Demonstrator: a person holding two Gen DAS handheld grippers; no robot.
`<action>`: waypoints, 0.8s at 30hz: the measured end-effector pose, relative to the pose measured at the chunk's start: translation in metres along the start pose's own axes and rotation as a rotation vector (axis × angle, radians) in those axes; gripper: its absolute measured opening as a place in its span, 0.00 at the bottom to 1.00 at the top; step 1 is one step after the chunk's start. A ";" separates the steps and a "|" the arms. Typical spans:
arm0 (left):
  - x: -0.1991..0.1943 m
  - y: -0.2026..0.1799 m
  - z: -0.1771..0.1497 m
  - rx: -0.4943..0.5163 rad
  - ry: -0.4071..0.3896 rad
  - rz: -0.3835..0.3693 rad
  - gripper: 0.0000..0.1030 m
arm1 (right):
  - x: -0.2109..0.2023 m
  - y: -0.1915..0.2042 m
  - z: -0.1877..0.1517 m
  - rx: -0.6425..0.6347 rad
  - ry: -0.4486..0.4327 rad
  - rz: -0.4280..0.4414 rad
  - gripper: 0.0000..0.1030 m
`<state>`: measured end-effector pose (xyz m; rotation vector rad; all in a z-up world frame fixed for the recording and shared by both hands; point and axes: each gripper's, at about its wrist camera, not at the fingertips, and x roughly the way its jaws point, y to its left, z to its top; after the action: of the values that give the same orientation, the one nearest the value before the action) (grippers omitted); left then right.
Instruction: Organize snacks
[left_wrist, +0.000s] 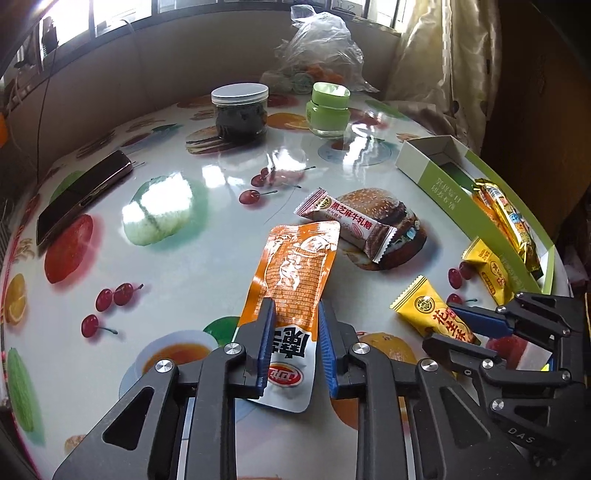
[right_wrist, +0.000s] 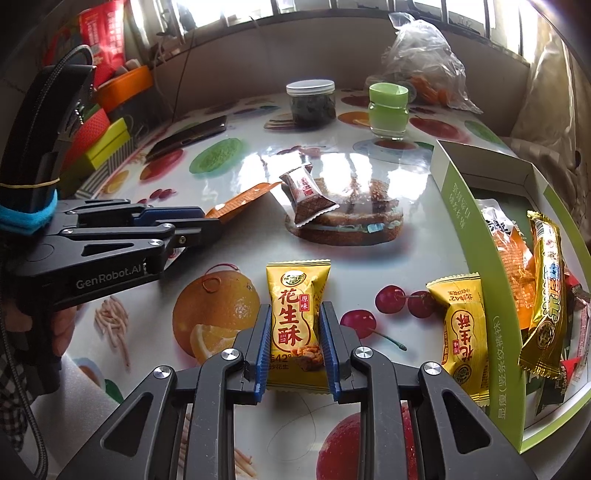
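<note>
Left wrist view showed the left gripper (left_wrist: 293, 325) clenched on the orange packet (left_wrist: 291, 273) and the right gripper (right_wrist: 293, 339) on a yellow peanut candy (right_wrist: 297, 317), both low over the desk (left_wrist: 192, 254), each judged next to be carried to the green box (right_wrist: 480, 236).
</note>
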<state>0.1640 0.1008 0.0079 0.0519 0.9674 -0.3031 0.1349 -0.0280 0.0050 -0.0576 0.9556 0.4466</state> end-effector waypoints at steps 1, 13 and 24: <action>-0.001 0.001 0.000 -0.006 -0.004 -0.005 0.21 | 0.000 0.000 0.000 0.001 0.000 -0.001 0.22; -0.002 0.011 -0.007 -0.082 -0.014 -0.009 0.14 | -0.001 0.000 0.001 0.008 -0.004 -0.002 0.22; -0.002 0.020 -0.003 -0.051 0.009 0.052 0.55 | -0.001 -0.002 0.001 0.013 -0.008 0.004 0.22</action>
<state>0.1662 0.1208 0.0056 0.0318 0.9810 -0.2305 0.1356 -0.0295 0.0056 -0.0421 0.9504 0.4437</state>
